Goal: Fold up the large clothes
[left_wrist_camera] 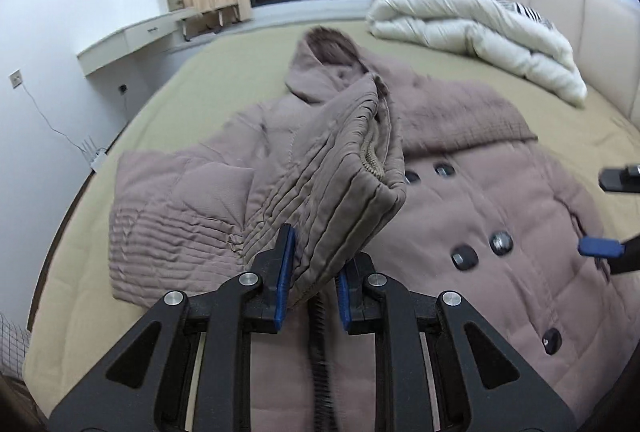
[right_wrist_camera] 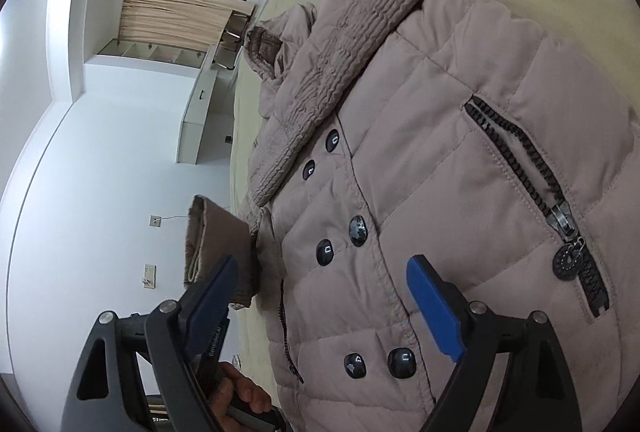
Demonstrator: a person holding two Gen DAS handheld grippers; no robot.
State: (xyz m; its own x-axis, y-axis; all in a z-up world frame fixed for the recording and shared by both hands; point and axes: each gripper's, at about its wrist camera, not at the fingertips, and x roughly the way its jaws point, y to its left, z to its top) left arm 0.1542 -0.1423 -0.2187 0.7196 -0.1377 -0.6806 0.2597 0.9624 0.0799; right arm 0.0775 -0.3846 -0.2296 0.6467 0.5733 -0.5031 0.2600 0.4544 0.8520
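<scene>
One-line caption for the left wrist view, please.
Left gripper shut on the coat's ribbed cuff, lifted over the buttoned coat on the bed.

matt quilted cloth coat (left_wrist_camera: pixel 460 208) with glossy buttons (right_wrist_camera: pixel 357 230).

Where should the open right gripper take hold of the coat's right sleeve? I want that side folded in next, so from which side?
A judgement: grip the ribbed cuff of the right sleeve, which lies flat across the coat below the hood. Bring the right gripper in low from the coat's outer right edge, one finger sliding under the cuff's free end. The left gripper holds the other cuff.
</scene>
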